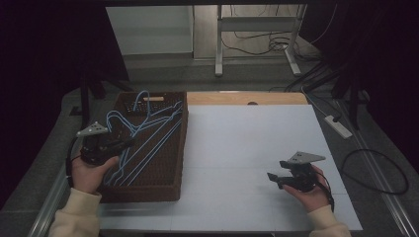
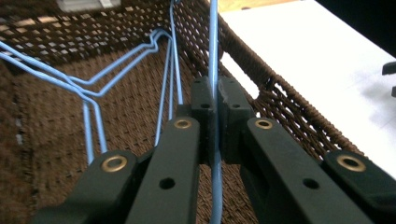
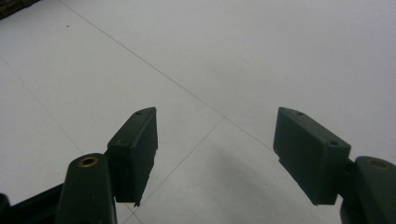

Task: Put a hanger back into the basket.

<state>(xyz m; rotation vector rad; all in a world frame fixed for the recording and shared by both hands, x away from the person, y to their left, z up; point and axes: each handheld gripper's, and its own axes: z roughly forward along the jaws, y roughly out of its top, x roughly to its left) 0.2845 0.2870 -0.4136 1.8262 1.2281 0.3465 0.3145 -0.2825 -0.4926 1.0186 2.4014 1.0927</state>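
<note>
Looking down from the high view, the left gripper [image 1: 126, 143] sits at the left of the frame over a brown woven basket [image 1: 170, 187], its jaws reaching in among a loose heap of blue wire hangers [image 1: 148, 129] that fills the basket from lower left to upper right. The basket rests on the left edge of a white table [image 1: 247, 148]. At the lower right of the frame the right gripper [image 1: 272, 178] is held just above the bare table, well apart from the basket, a grey three-cornered plate on top of it. Cream sleeves come in from the bottom edge on both sides. In the left gripper view, the two black jaws rise from the bottom and meet at the centre, clenched on one blue hanger wire [image 2: 214, 56] that runs straight up to the top edge. More hangers [image 2: 93, 88] lie across the basket floor at the left, and the basket wall [image 2: 289, 116] slants down the right, with white table beyond it. In the right gripper view, the jaws stand wide apart at the lower left and lower right, released, with the white table surface [image 3: 224, 56] between and beyond them.
</note>
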